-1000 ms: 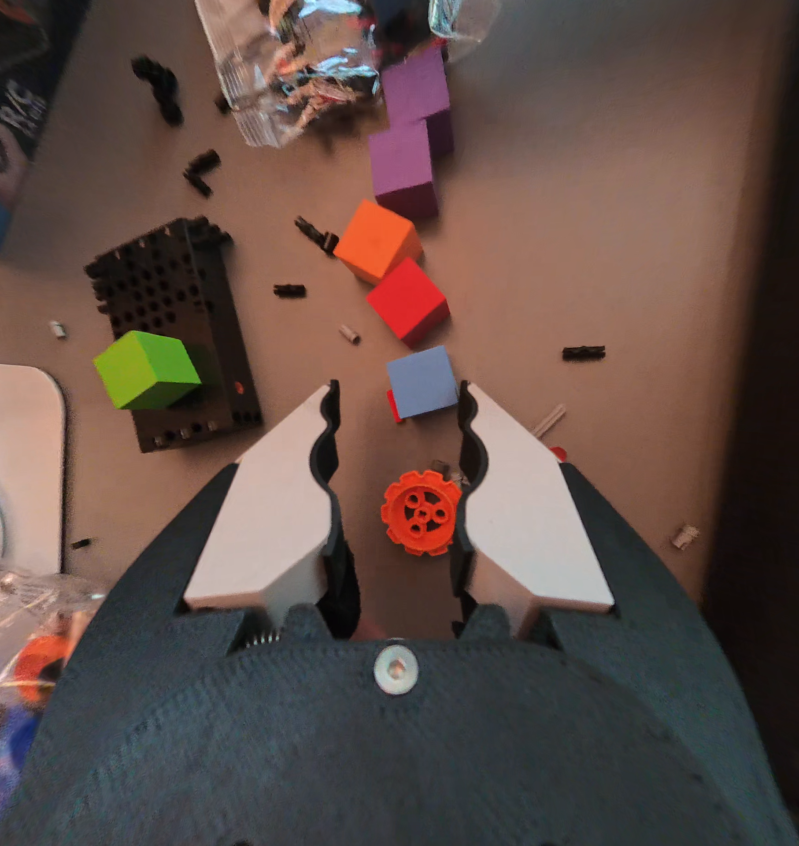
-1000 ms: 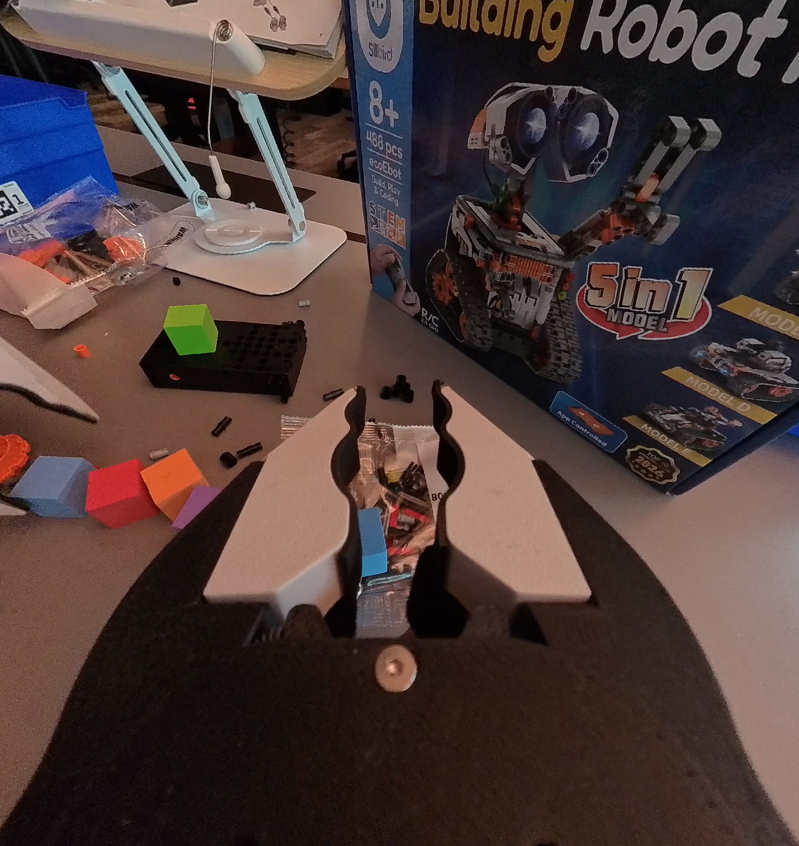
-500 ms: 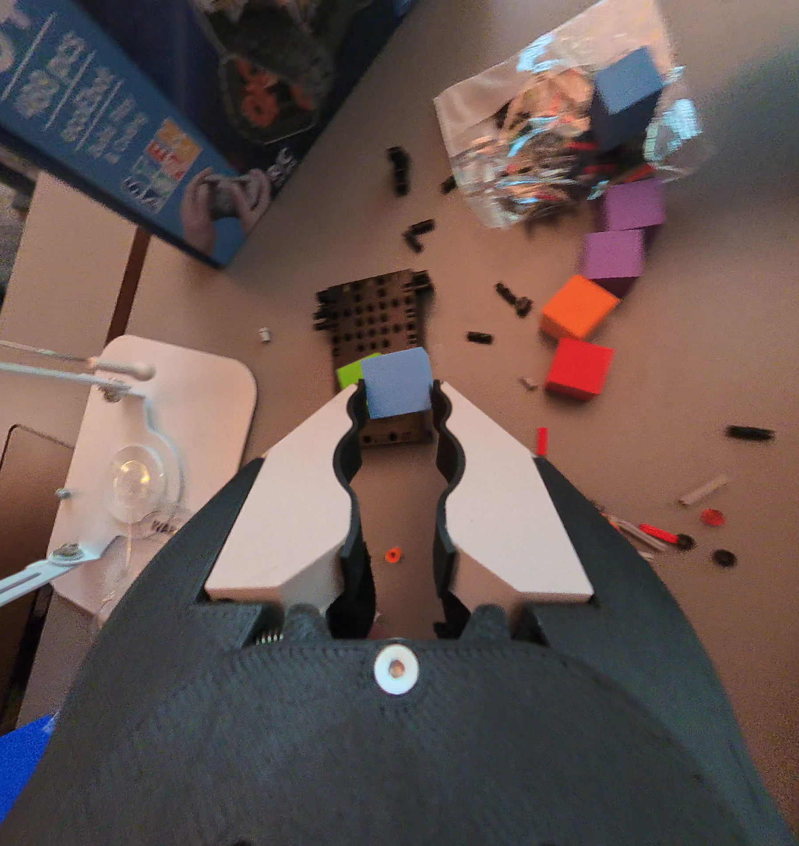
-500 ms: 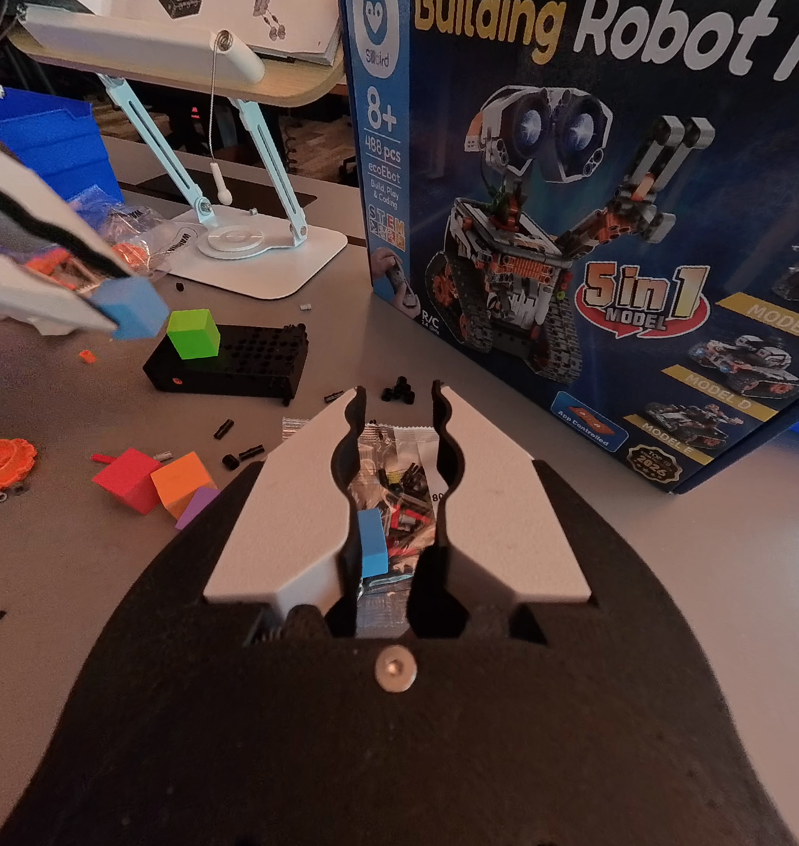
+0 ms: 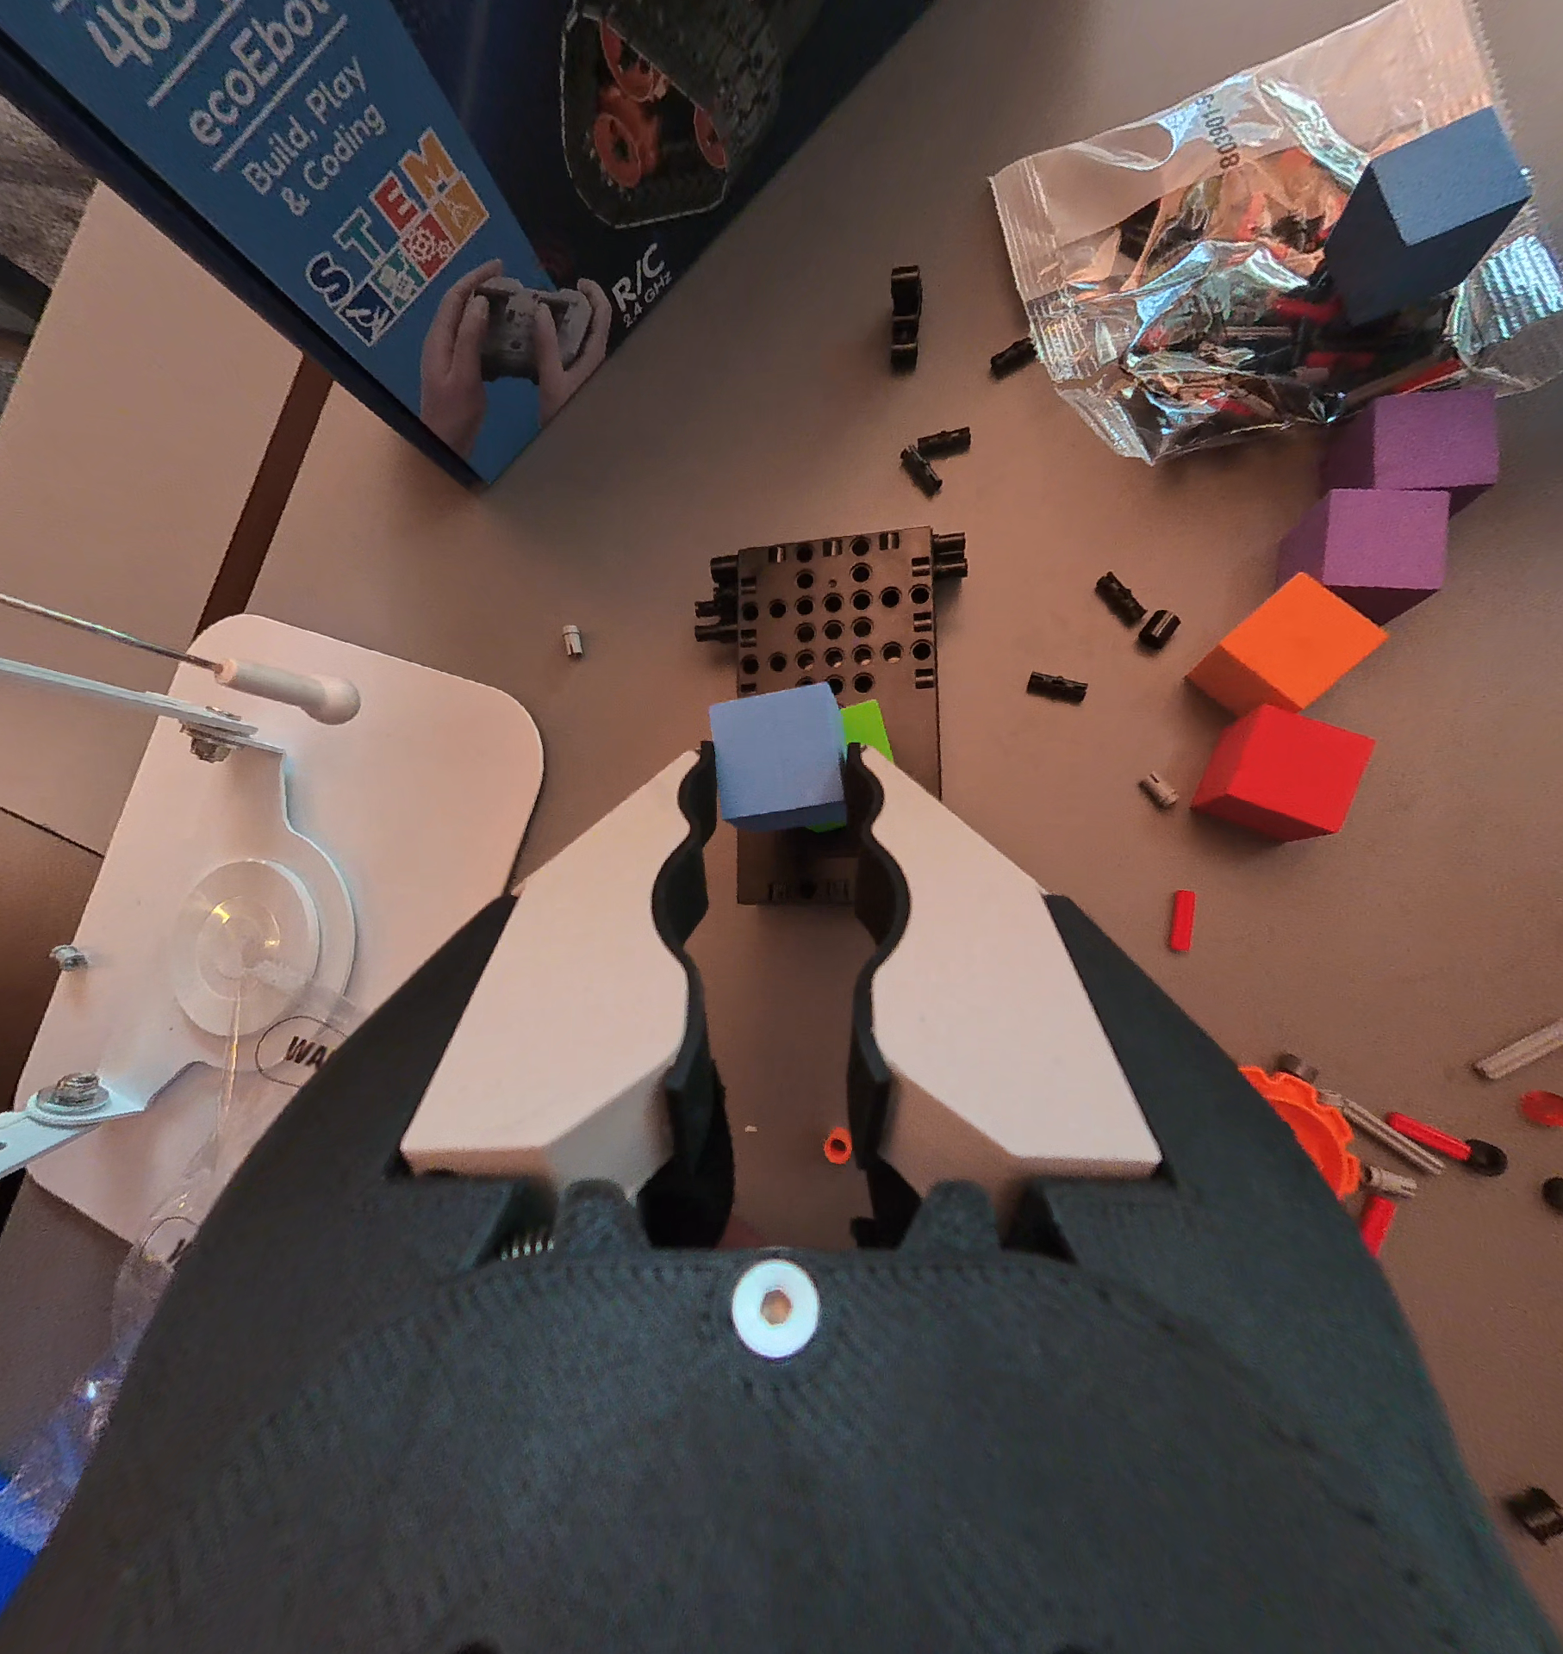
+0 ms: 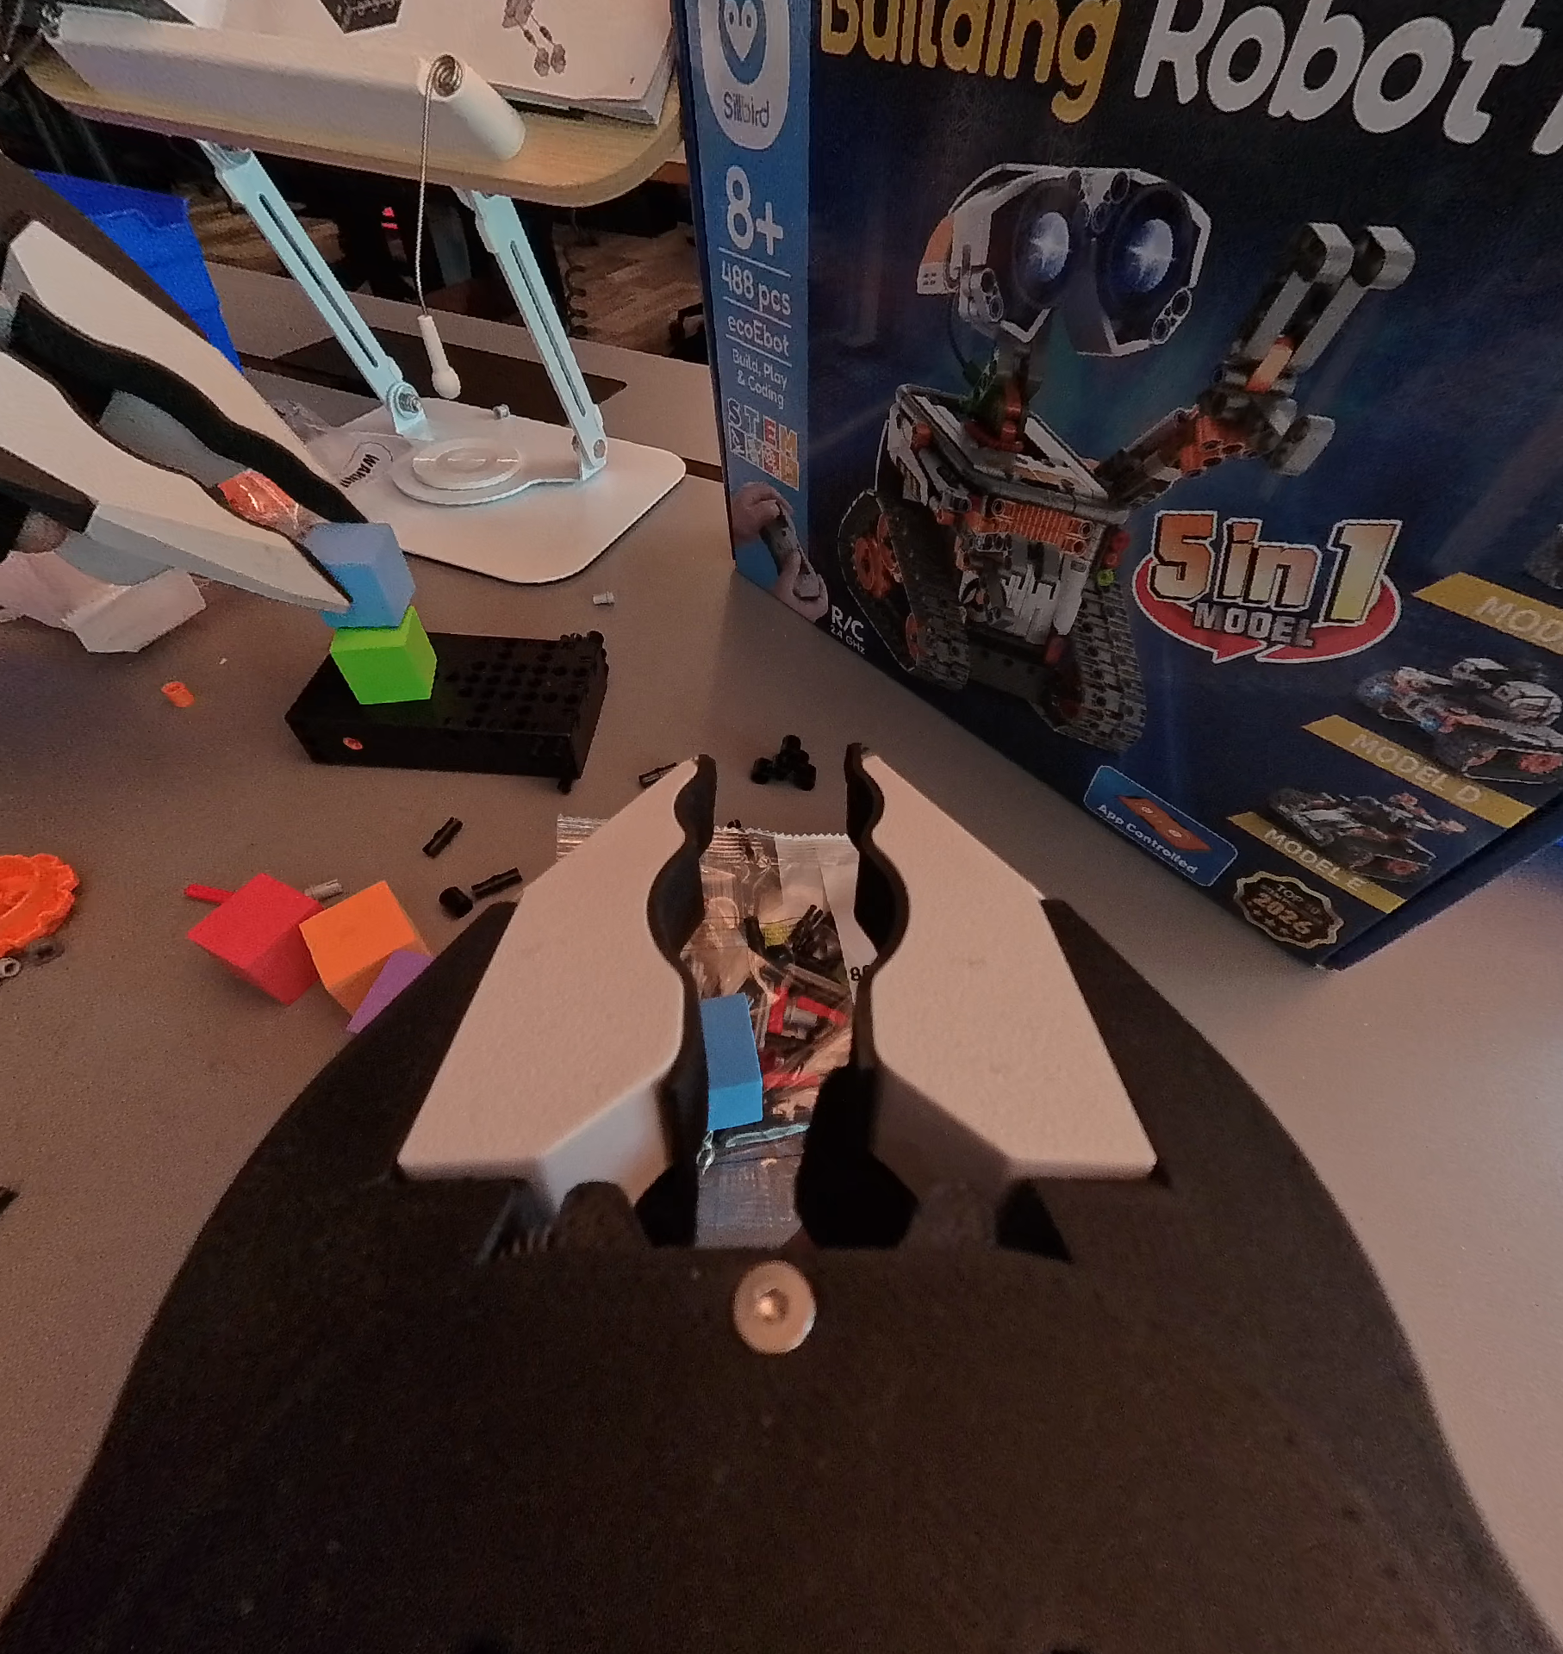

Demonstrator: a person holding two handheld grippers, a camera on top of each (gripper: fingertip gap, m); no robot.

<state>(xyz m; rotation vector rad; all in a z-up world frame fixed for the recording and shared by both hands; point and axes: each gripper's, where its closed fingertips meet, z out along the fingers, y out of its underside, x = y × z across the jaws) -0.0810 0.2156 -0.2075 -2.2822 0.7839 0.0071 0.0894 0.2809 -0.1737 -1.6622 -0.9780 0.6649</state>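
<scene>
The left gripper (image 5: pixel 776 770) pinches a light blue foam cube (image 5: pixel 778 761) at its fingertips, sitting on a green foam cube (image 6: pixel 384 655) on a black holed block (image 6: pixel 482 707). The right gripper (image 6: pixel 778 761) is open, holding nothing, above a clear bag of small parts (image 6: pixel 778 931).

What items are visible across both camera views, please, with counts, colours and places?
Light blue foam cube: one, clamped above green cube.
Green foam cube: one, on black block.
Black perforated block: one, table centre.
Red cube, orange cube: one each, adjacent.
Purple cubes: two, beside bag.
Clear parts bag: one, dark blue cube on it.
Orange gear: one, table.
Blue toy box: one, upright.
Left gripper: shut on light blue cube.
Right gripper: open over bag.
</scene>
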